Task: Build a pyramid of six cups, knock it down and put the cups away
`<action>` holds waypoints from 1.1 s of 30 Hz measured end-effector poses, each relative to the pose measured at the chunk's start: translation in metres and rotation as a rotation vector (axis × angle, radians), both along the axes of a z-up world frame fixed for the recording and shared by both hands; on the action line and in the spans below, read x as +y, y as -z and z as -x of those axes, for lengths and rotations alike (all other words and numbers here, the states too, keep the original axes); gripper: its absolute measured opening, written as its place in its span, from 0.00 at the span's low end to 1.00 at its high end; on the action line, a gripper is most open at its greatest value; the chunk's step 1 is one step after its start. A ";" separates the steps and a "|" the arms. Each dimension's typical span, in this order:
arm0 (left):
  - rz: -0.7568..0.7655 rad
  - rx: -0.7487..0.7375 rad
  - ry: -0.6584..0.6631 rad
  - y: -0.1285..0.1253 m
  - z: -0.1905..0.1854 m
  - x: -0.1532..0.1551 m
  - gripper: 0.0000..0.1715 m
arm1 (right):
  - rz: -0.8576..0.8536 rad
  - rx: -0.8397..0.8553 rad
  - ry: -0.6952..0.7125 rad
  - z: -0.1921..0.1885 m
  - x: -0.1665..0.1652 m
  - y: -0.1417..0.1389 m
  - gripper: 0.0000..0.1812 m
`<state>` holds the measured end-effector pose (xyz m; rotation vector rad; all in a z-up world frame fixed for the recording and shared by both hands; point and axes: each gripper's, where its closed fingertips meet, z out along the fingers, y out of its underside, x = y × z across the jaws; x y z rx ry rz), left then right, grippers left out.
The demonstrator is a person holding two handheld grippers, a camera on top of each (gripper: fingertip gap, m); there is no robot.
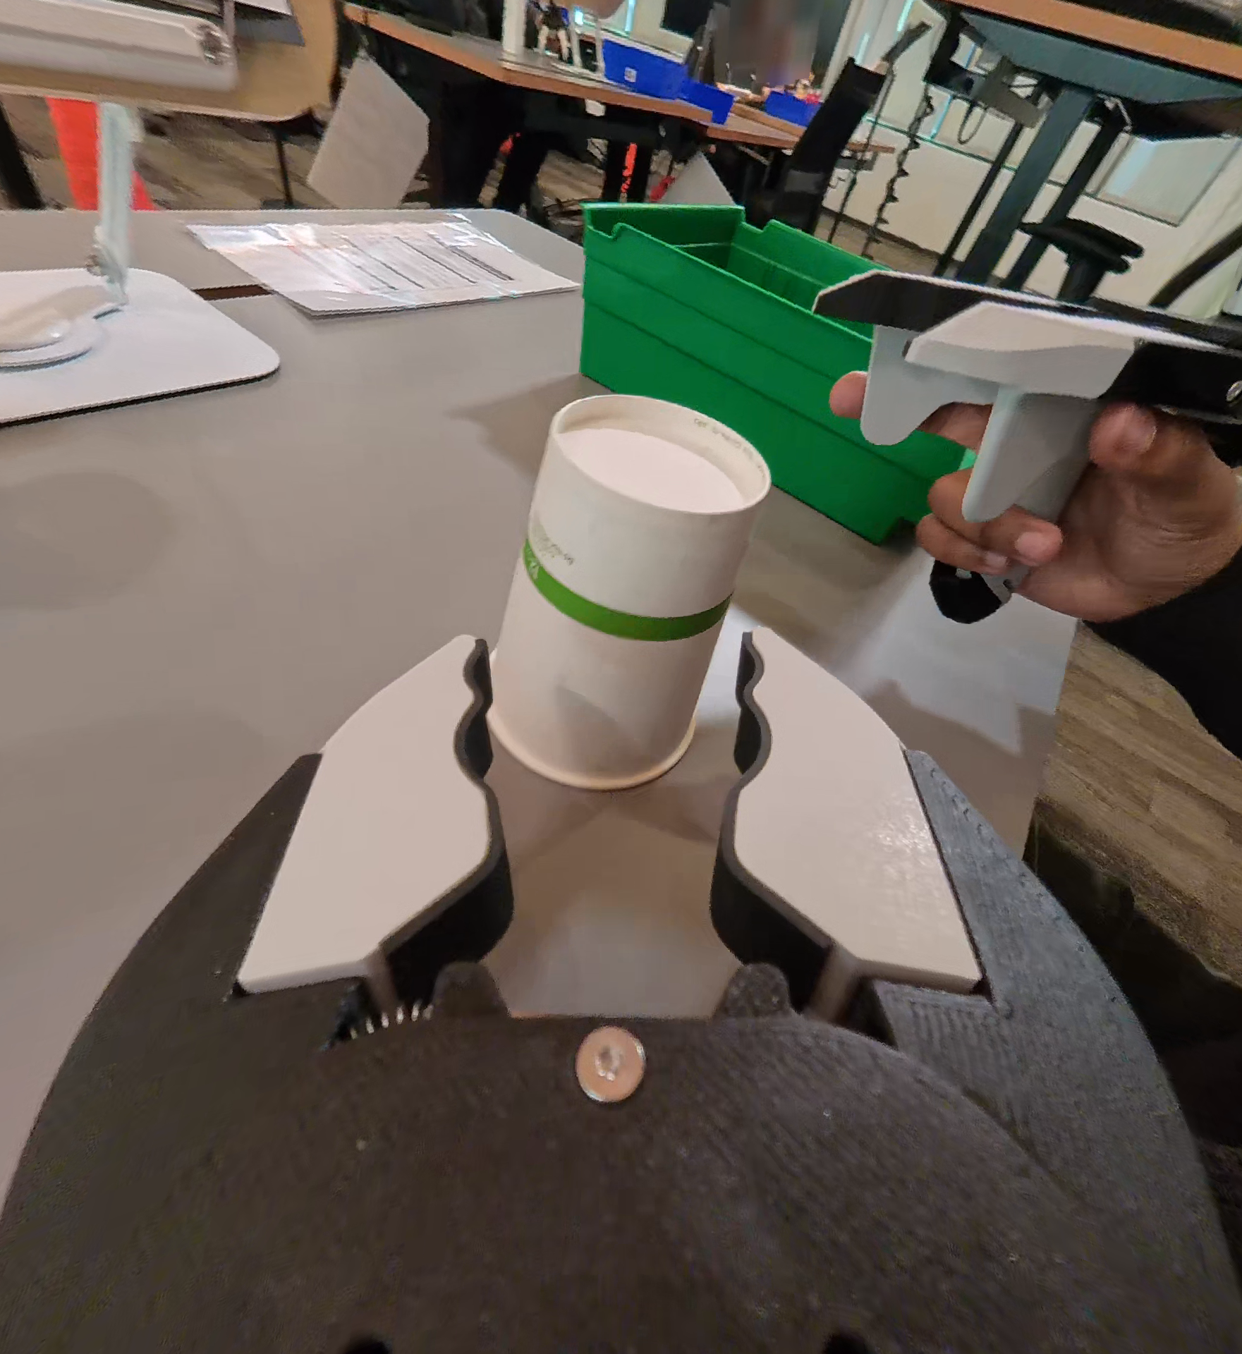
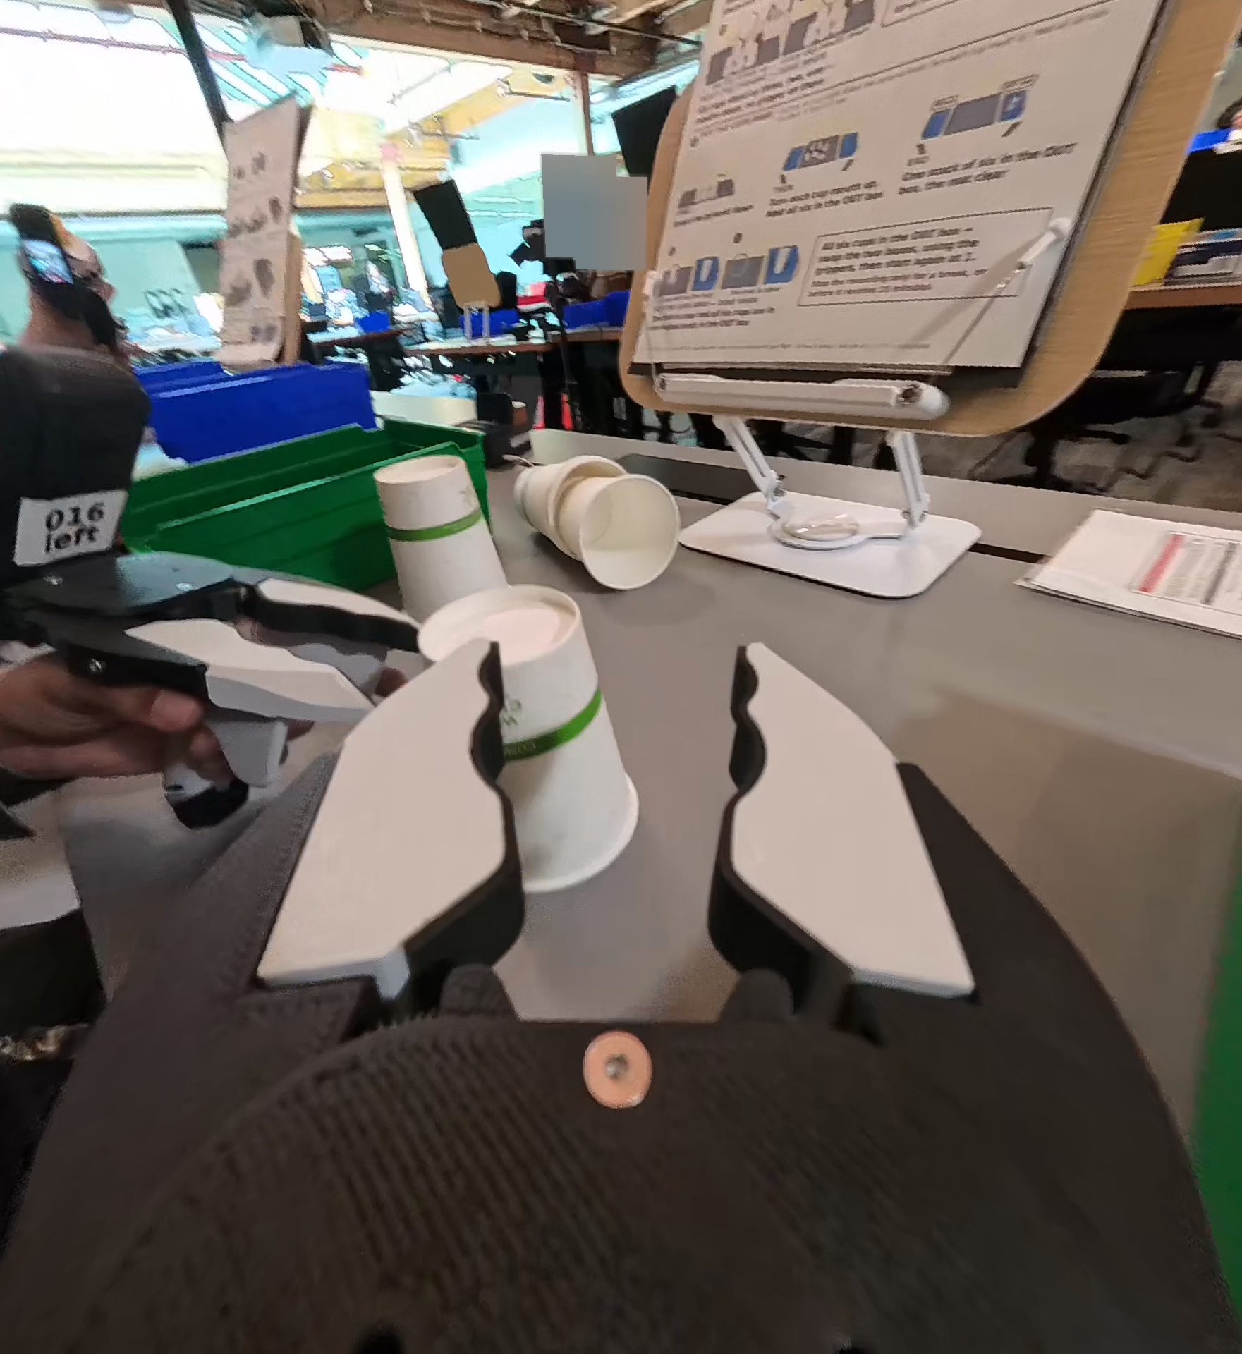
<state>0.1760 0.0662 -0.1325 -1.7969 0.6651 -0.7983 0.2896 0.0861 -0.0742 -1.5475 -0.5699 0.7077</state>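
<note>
A white paper cup with a green band stands upside down on the grey table. My left gripper is open, its fingers either side of the cup's lower part, the left pad close to the cup's wall. My right gripper is open and empty, just right of the same cup, which shows partly behind its left finger. The left gripper reaches the cup from the left in the right wrist view. The right gripper hovers to the cup's right, held by a hand.
A second upside-down cup stands behind, next to a green bin. Nested cups lie on their side farther back. A document stand and a paper sheet are at the back right. Another green bin sits at the right.
</note>
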 end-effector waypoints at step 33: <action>-0.142 -0.032 0.008 -0.024 -0.015 0.022 0.42 | 0.029 -0.119 0.096 -0.020 -0.008 0.020 0.27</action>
